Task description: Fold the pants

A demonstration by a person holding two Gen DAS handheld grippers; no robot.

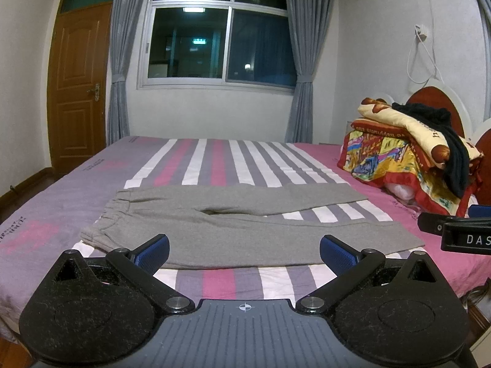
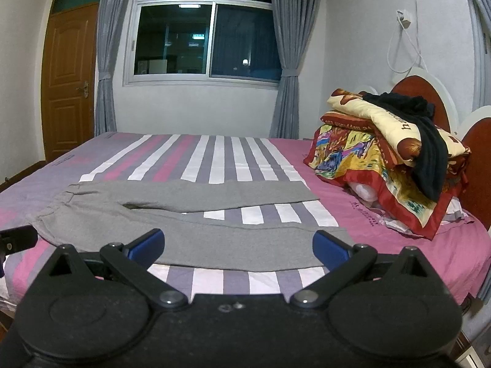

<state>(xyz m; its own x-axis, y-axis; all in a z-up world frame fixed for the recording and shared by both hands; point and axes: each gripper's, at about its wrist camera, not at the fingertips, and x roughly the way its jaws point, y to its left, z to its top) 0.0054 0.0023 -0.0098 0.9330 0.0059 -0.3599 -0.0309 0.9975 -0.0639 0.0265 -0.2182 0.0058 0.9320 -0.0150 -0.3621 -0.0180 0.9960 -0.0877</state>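
Grey sweatpants (image 1: pixel 233 224) lie flat on a striped bed sheet (image 1: pixel 214 159), waistband left, legs parted toward a pile of patterned quilts (image 1: pixel 396 156) topped by a dark garment (image 1: pixel 454 153). Left gripper (image 1: pixel 244 253) and right gripper (image 2: pixel 238 243) hover at the near edge, blue ribbed pads spread wide, empty. Lettering on the right gripper's body reads "DAS", possibly cut off.

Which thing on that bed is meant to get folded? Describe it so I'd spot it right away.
Start at the striped bed under the window. Spread flat across its near side lie the grey pants, waistband to the left, two legs stretching right with a gap between them. Unlike the colourful pile of bedding by the headboard, they are plain grey and a single flat layer.
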